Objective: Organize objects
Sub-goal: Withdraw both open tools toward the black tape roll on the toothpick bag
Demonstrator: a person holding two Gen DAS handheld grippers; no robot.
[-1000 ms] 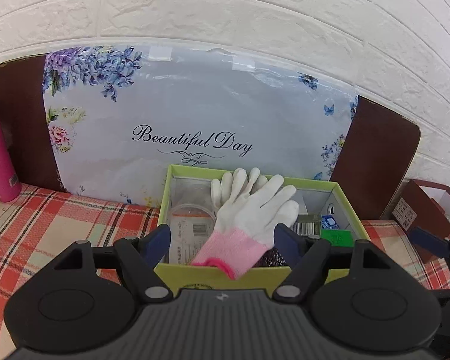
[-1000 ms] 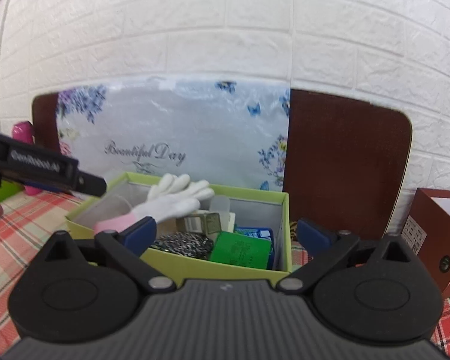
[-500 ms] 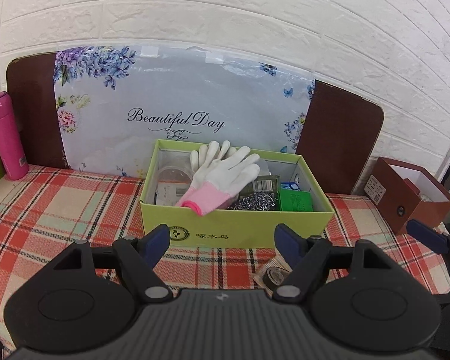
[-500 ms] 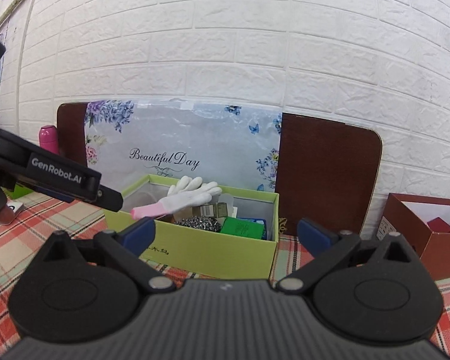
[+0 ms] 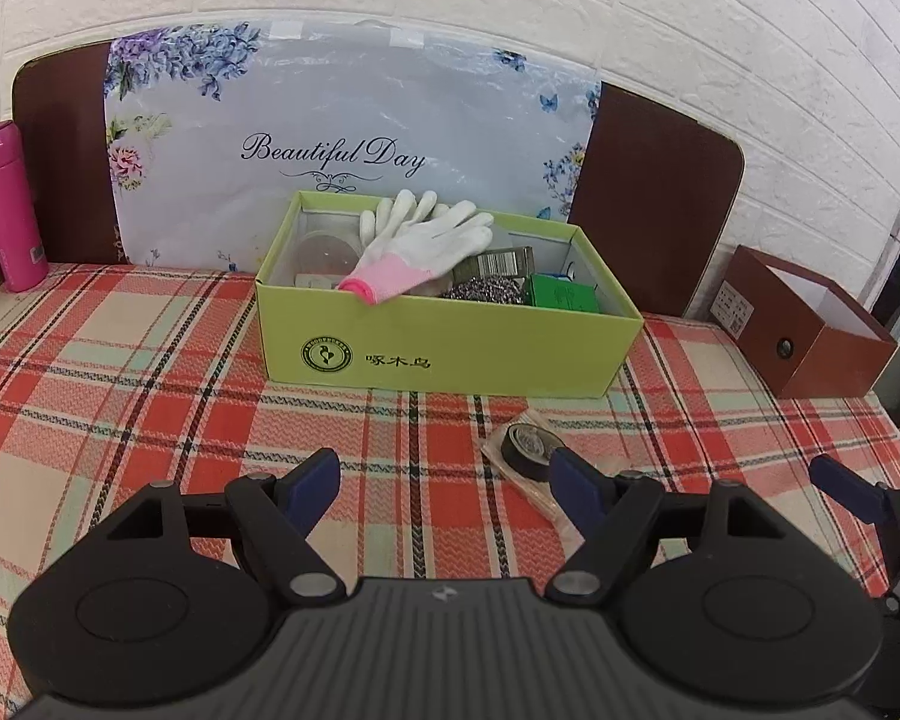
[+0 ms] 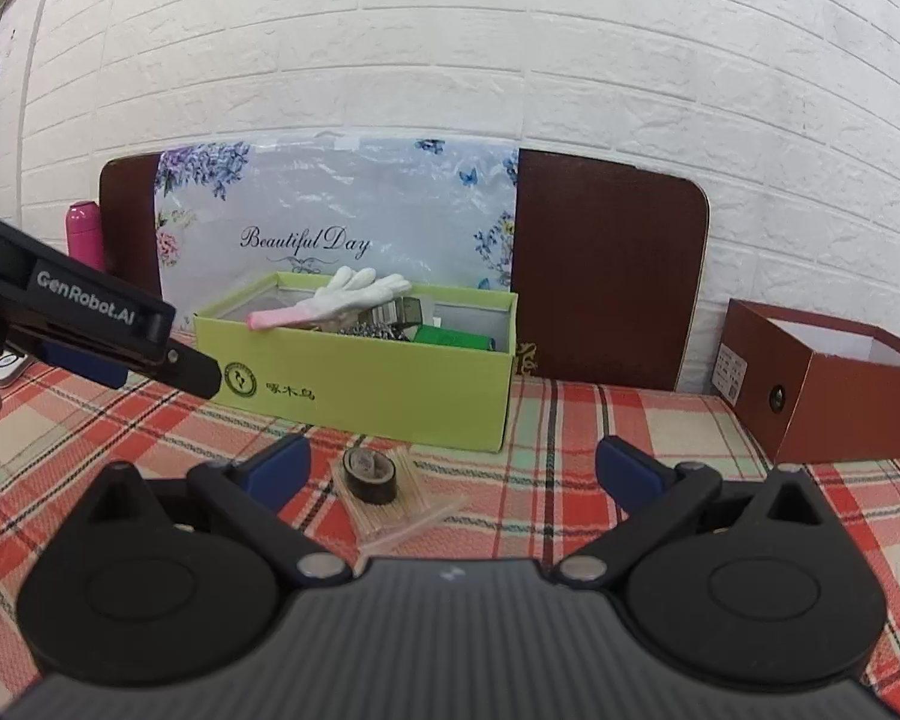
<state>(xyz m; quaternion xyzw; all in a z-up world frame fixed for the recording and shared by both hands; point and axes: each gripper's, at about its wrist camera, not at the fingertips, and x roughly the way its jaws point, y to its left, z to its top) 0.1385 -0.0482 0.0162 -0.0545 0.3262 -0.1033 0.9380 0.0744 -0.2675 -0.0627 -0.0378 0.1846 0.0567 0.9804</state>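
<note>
Trouble looked likeliest at the tape roll [image 6: 370, 475], low in centre frame: both the left gripper [image 5: 444, 483] and right gripper [image 6: 450, 468] hung wide apart and empty, and its slippery wrapper might skid away from the green box [image 6: 360, 369].

Black ribbed left gripper [image 5: 444, 483] with blue-padded jaws, silver pivot screws, "GenRobot.AI" lettering.

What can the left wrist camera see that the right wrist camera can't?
Only the left wrist view shows the clear round container inside the green box, and one blue finger of the right gripper at its right edge.

Only the right wrist view shows the left gripper's side with the GenRobot.AI lettering and a white object near the left edge.

Both show the box, the white glove with its pink cuff over the rim, the black tape roll on the checked cloth, the pink bottle and the brown box.
</note>
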